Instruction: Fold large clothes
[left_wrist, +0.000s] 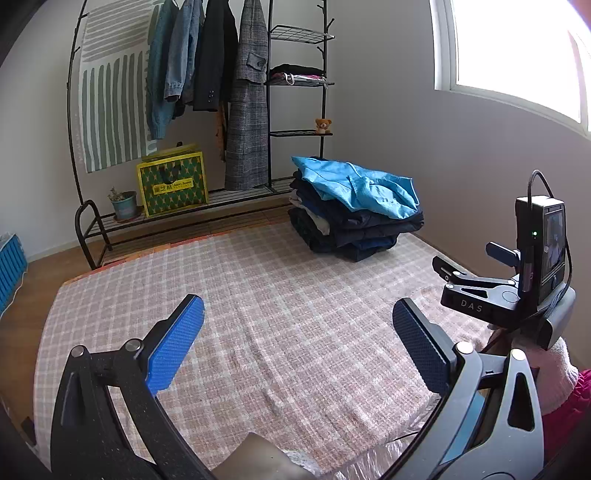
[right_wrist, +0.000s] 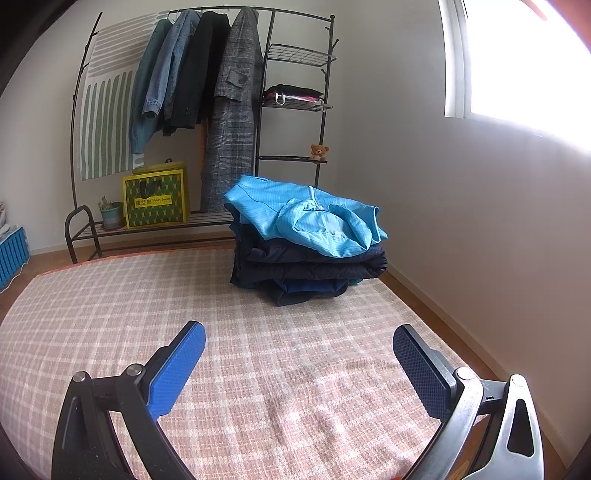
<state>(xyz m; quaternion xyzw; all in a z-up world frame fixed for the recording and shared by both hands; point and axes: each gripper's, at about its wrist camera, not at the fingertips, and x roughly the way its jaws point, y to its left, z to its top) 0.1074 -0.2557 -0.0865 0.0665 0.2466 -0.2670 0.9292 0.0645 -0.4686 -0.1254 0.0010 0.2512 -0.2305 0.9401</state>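
Observation:
A stack of folded dark clothes (left_wrist: 351, 229) lies at the far right corner of the pink plaid mat (left_wrist: 258, 314), topped by a bright blue garment (left_wrist: 354, 184). The stack also shows in the right wrist view (right_wrist: 306, 266), with the blue garment (right_wrist: 306, 218) on top. My left gripper (left_wrist: 297, 339) is open and empty, held above the mat's near part. My right gripper (right_wrist: 299, 363) is open and empty above the mat (right_wrist: 221, 314), short of the stack. The right gripper's body with its camera (left_wrist: 517, 280) shows at the right of the left wrist view.
A black clothes rack (left_wrist: 177, 110) with hanging coats stands against the far wall, with a yellow box (left_wrist: 171, 182) and a potted plant (left_wrist: 123, 205) on its low shelf. A blue crate (left_wrist: 11, 266) sits at the left. The wall and a window (left_wrist: 517, 48) are on the right.

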